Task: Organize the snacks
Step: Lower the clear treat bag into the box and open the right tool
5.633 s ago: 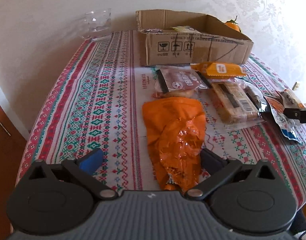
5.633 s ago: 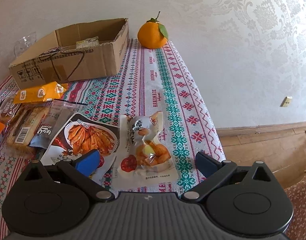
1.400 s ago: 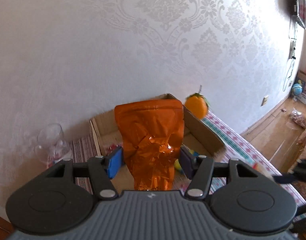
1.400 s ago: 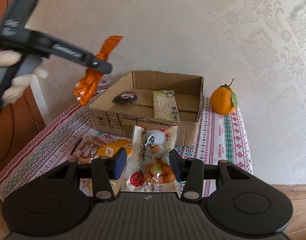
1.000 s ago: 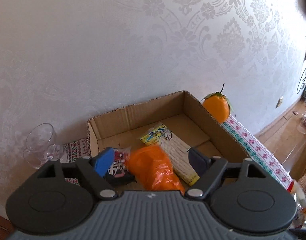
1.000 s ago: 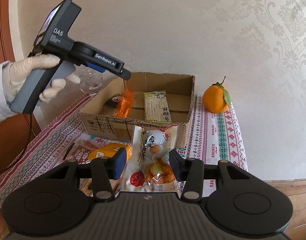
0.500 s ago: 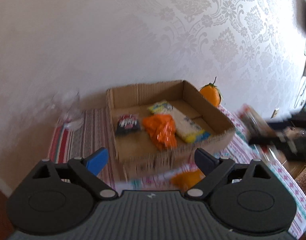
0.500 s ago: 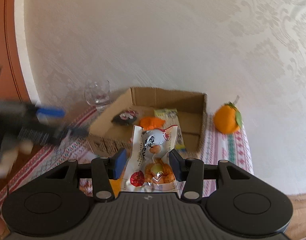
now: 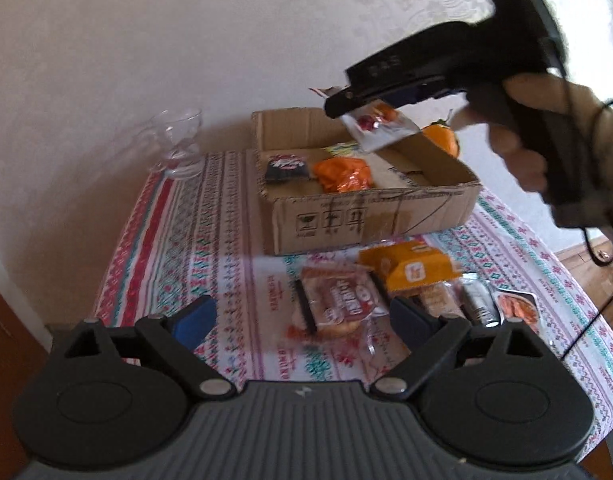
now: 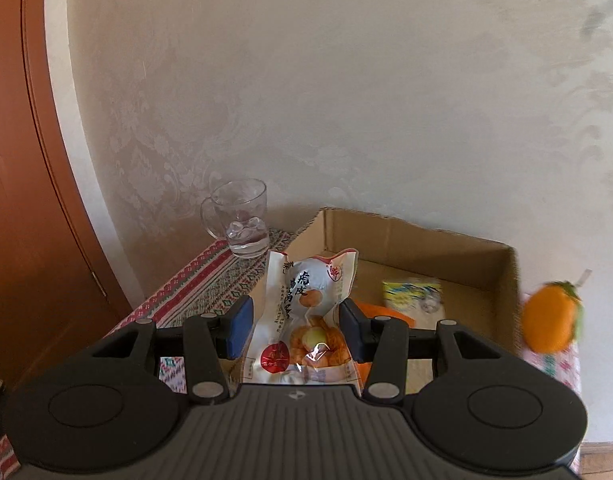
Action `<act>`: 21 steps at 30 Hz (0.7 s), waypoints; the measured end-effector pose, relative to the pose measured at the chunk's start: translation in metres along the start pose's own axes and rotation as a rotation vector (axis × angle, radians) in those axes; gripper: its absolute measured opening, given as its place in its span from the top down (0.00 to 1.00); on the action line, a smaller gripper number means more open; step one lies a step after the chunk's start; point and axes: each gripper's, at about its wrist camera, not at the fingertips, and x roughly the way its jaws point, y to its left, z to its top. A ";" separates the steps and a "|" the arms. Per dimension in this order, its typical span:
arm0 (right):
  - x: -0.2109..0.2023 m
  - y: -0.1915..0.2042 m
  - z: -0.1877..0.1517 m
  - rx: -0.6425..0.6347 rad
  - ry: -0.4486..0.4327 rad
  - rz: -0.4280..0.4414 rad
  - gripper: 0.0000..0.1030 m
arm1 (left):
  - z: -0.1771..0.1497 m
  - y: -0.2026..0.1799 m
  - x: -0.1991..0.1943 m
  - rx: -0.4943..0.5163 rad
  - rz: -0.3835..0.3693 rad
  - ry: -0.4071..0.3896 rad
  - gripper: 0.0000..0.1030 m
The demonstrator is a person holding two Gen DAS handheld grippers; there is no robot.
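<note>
Above cardboard box (image 10: 406,236), right hand-held gripper (image 10: 296,326) clamping white snack pouch (image 10: 306,312)

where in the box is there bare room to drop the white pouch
Cardboard box: bare floor at its right end, right of the orange bag. The left end is crowded with the black packet and orange bag; the yellow packet fills the back. Right gripper holds the white pouch above.

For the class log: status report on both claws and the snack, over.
Left claw open, empty. Right claw shut on white snack pouch, above cardboard box. Nothing in the way.
</note>
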 end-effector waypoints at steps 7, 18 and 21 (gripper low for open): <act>0.012 0.008 -0.003 0.009 -0.027 -0.018 0.02 | -0.006 0.014 -0.006 -0.042 0.030 -0.004 0.09; -0.039 0.009 -0.018 -0.002 -0.059 -0.117 0.00 | -0.009 0.006 -0.006 -0.021 0.012 0.003 0.09; -0.058 0.003 -0.039 0.042 -0.039 -0.156 0.00 | -0.011 0.003 -0.007 -0.007 0.012 0.004 0.09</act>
